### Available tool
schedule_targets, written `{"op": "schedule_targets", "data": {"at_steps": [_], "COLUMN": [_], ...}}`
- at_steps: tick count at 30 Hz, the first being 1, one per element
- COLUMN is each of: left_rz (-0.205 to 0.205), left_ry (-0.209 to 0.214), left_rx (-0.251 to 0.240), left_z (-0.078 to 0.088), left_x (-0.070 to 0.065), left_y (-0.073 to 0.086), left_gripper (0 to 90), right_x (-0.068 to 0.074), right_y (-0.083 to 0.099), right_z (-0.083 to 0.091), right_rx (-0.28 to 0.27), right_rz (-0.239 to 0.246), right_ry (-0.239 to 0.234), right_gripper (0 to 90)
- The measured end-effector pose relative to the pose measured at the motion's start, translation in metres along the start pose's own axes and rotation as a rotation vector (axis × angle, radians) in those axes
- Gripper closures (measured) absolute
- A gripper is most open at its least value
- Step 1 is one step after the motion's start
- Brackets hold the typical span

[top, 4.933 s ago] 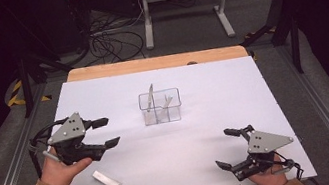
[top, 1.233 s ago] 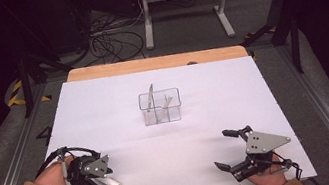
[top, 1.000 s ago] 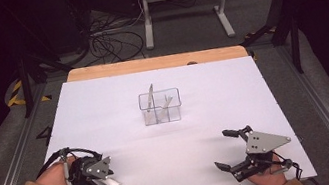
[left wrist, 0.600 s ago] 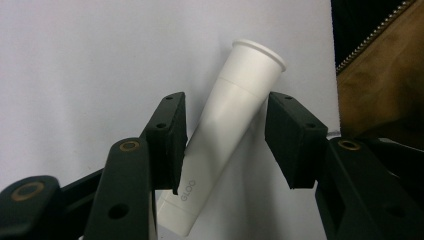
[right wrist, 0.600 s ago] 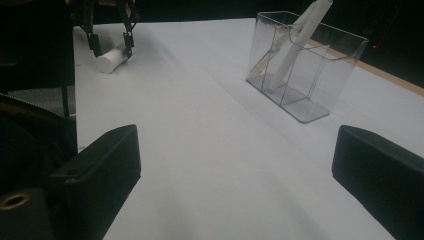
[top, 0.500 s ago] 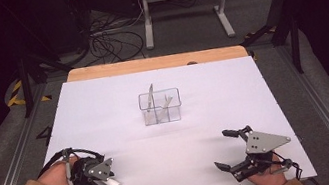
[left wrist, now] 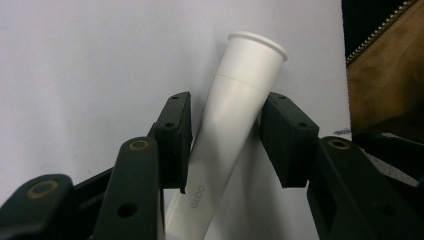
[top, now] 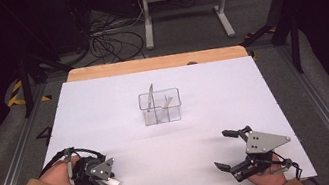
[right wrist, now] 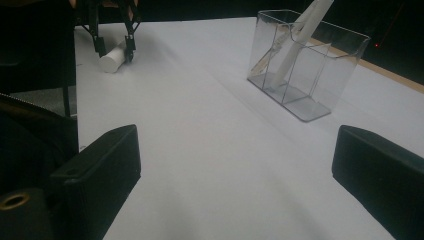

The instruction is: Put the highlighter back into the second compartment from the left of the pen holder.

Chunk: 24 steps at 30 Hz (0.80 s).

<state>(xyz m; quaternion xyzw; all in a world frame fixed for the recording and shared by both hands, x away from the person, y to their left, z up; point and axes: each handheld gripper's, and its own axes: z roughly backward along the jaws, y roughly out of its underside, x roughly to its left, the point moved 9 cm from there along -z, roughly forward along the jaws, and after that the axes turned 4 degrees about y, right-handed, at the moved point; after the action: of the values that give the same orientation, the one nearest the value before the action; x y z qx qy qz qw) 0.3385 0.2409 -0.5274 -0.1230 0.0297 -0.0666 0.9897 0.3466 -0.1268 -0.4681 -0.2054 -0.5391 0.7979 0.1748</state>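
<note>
The left gripper's [left wrist: 225, 145] fingers [left wrist: 172, 135] have just been closing around the white glue tube [left wrist: 235, 125], which lies slantwise between them near the worktop's [top: 119, 105] front left corner; whether both pads press it I cannot tell; the right gripper [top: 225, 150], jaws spread wide and empty, rests near the front right corner; a clear compartmented holder [top: 160, 107] stands mid-worktop.

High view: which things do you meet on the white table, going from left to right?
Left gripper around a white tube → clear box holding thin sticks → right gripper, jaws wide apart.
</note>
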Motion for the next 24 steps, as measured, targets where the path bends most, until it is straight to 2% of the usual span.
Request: {"op": "schedule_targets", "data": {"at_steps": [8, 21, 24], "left_rz": [-0.001, -0.015, -0.014], "left_ry": [0.006, 0.008, 0.008], "left_rx": [-0.006, 0.01, -0.007], "left_z": [0.0005, 0.0014, 0.0037], "left_x": [0.0, -0.0037, -0.0045], "left_y": [0.0007, 0.0005, -0.0012], "left_gripper": [67.0, 68.1, 68.2], "right_x": [0.0, 0.0, 0.0], "right_y": [0.0001, 0.0003, 0.0003], "right_z": [0.0, 0.0, -0.0003], "right_rx": [-0.002, -0.001, -0.002], "right_rz": [-0.001, -0.003, -0.005], "right_ry": [-0.002, -0.003, -0.004], "right_gripper": [6.1, 6.0, 6.0]}}
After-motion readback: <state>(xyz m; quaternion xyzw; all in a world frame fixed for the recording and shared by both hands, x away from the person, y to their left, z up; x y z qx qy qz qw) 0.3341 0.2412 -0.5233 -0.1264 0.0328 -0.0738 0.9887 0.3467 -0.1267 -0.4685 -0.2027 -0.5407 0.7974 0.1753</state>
